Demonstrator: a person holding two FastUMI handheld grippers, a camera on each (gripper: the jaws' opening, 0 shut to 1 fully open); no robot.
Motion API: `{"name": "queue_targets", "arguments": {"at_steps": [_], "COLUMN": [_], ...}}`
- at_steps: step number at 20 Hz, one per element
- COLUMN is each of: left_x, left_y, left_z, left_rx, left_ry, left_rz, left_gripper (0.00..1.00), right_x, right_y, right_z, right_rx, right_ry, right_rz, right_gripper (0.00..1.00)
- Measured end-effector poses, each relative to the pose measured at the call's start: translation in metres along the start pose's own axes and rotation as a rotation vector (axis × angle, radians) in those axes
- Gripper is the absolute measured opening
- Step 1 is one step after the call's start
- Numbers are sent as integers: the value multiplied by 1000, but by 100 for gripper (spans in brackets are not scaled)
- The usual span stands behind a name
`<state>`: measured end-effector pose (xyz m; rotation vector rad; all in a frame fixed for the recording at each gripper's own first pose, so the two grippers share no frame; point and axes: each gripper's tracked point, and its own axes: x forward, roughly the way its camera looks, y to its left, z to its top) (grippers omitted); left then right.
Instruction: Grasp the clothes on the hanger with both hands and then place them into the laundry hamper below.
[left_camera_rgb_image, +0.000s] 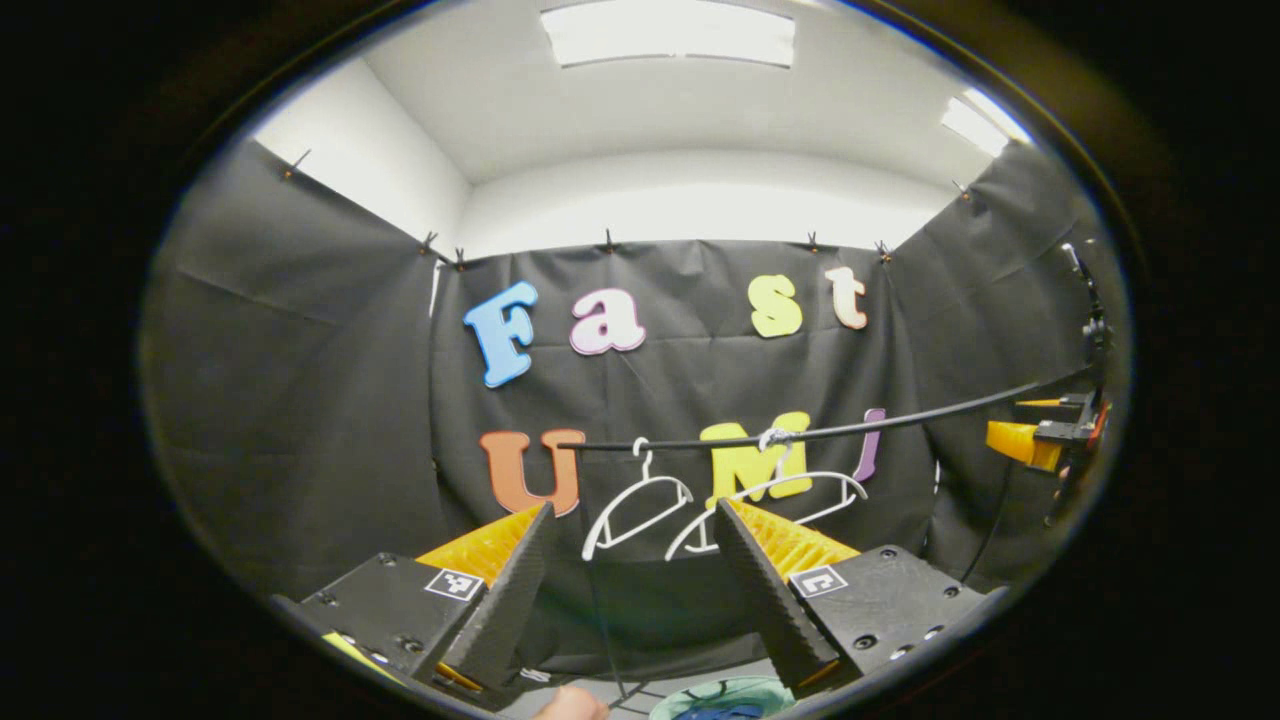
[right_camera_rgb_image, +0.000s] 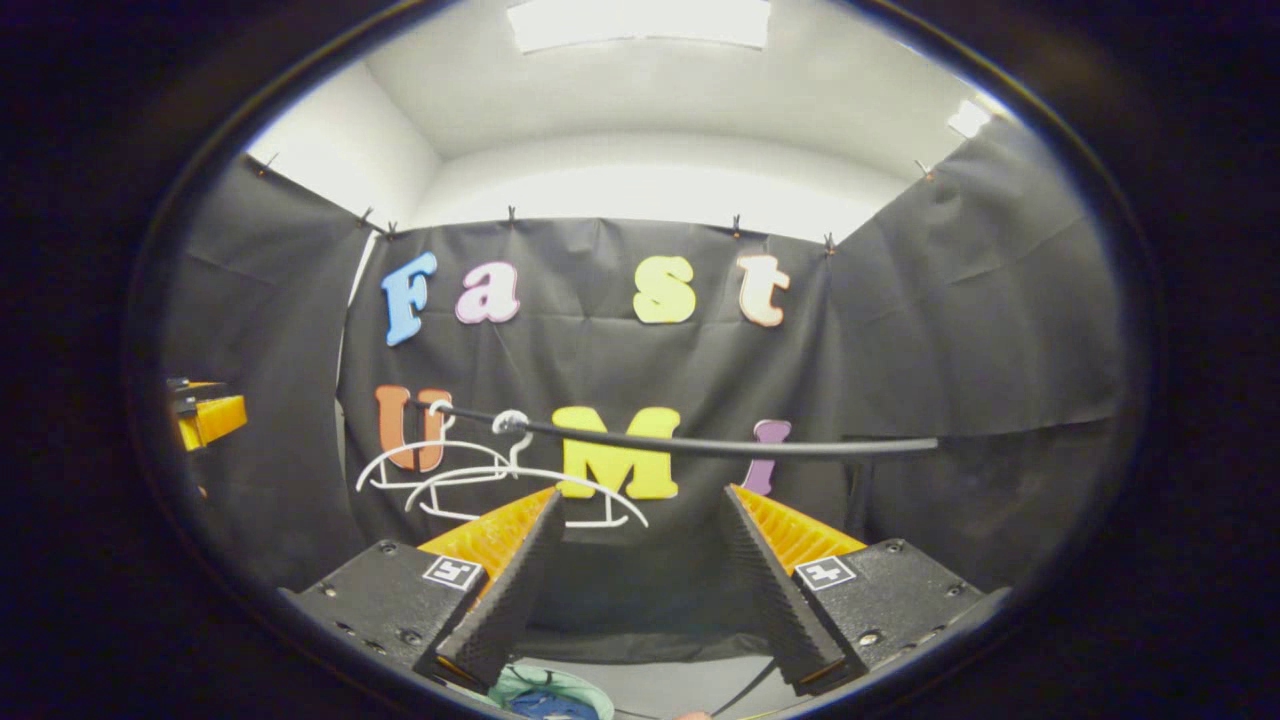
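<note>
Two bare white hangers (left_camera_rgb_image: 655, 481) (left_camera_rgb_image: 800, 476) hang on a black rail (left_camera_rgb_image: 900, 418) in the left gripper view. My left gripper (left_camera_rgb_image: 632, 510) is open below and in front of them, holding nothing. In the right gripper view the same hangers (right_camera_rgb_image: 430, 445) (right_camera_rgb_image: 520, 470) sit at the rail's (right_camera_rgb_image: 720, 446) left end, and my right gripper (right_camera_rgb_image: 642, 495) is open and empty. Far below, the pale green hamper rim (left_camera_rgb_image: 690, 692) (right_camera_rgb_image: 520, 678) shows, with blue cloth (left_camera_rgb_image: 725, 712) (right_camera_rgb_image: 548, 703) inside.
The right gripper (left_camera_rgb_image: 1040, 435) shows at the far right of the left gripper view, near the rail's end. The left gripper (right_camera_rgb_image: 205, 415) shows at the left edge of the right gripper view. A fingertip (left_camera_rgb_image: 570, 706) pokes in at the bottom. Black cloth walls surround the booth.
</note>
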<state>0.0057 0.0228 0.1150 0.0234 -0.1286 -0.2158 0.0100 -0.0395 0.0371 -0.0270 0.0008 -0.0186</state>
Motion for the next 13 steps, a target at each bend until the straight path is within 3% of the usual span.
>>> {"name": "queue_targets", "arguments": {"at_steps": [5,13], "left_x": [-40,-97], "left_y": [-8,-60], "left_z": [33,38], "left_rx": [-11,40], "left_ry": [-65,-67], "left_rz": [80,113], "left_gripper": [99,98], "right_x": [-21,-51], "right_y": [-39,-98], "right_z": [16,24], "right_rx": [-7,5], "right_ry": [-30,-64], "right_rz": [37,76], "right_gripper": [99,98]}}
